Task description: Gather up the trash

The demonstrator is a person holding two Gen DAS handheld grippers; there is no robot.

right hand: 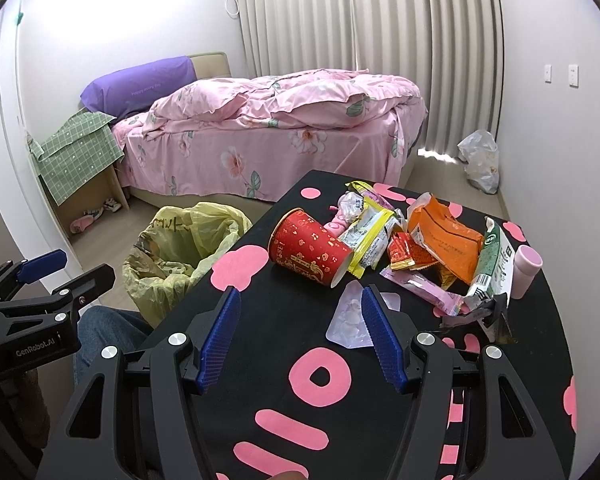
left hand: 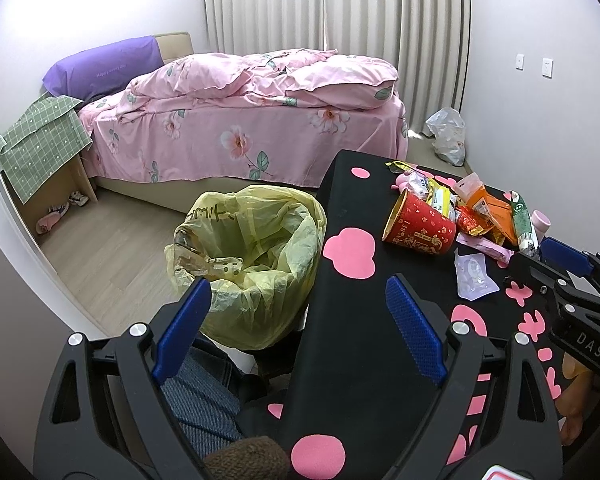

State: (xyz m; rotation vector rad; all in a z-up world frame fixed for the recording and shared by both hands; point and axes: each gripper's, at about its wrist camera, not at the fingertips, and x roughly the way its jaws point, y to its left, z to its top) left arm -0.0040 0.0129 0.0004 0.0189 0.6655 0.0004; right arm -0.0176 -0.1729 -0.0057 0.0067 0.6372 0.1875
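Note:
A pile of trash lies on the black table with pink shapes (right hand: 324, 380): a red paper cup (right hand: 310, 254) on its side, a yellow-edged wrapper (right hand: 370, 236), an orange bag (right hand: 446, 240), a green packet (right hand: 494, 258), a pink wrapper (right hand: 420, 286), a pink cup (right hand: 526, 268) and a clear plastic blister (right hand: 350, 322). My right gripper (right hand: 300, 328) is open and empty, just short of the blister. My left gripper (left hand: 298, 312) is open and empty over the table's left edge, beside the yellow-lined bin (left hand: 246, 254). The red cup (left hand: 420, 230) also shows in the left wrist view.
The bin (right hand: 180, 258) stands on the wooden floor left of the table. A pink bed (right hand: 268, 132) and a small side table with green cloth (right hand: 76, 156) are behind. A white plastic bag (right hand: 480, 160) lies by the curtain.

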